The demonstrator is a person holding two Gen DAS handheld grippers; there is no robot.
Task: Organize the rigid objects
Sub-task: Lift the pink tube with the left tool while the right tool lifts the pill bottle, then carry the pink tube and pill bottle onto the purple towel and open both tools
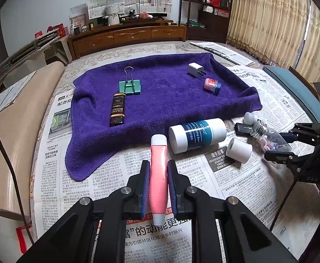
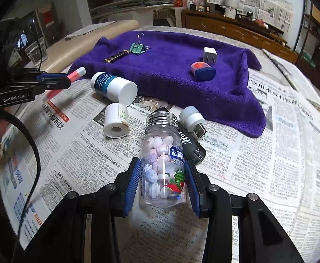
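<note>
**Spotter:** Your left gripper [image 1: 157,175] is clenched on the pink tube [image 1: 158,175], held lengthwise between the pads above the newspaper [image 1: 107,175], just short of the purple towel [image 1: 160,92]. Your right gripper [image 2: 163,175] is grasping the clear candy bottle [image 2: 163,166], metal cap pointing away from you.

**Checker:** What could trip you up?

**Spotter:** That tube is smooth and round; tilt it steeply and it may slide out along the pads. The bottle is gripped low on its body, so a quick swing could let it pivot.

**Checker:** And the clutter?

**Spotter:** The white-and-blue canister [image 2: 113,86], the small white roll [image 2: 116,120] and the USB light [image 2: 191,117] lie close ahead of your right hand; carry the bottle low and you could nudge the canister rolling. On the towel, leave room around the binder clip [image 1: 129,86] and charger plug [image 1: 195,69].
</note>
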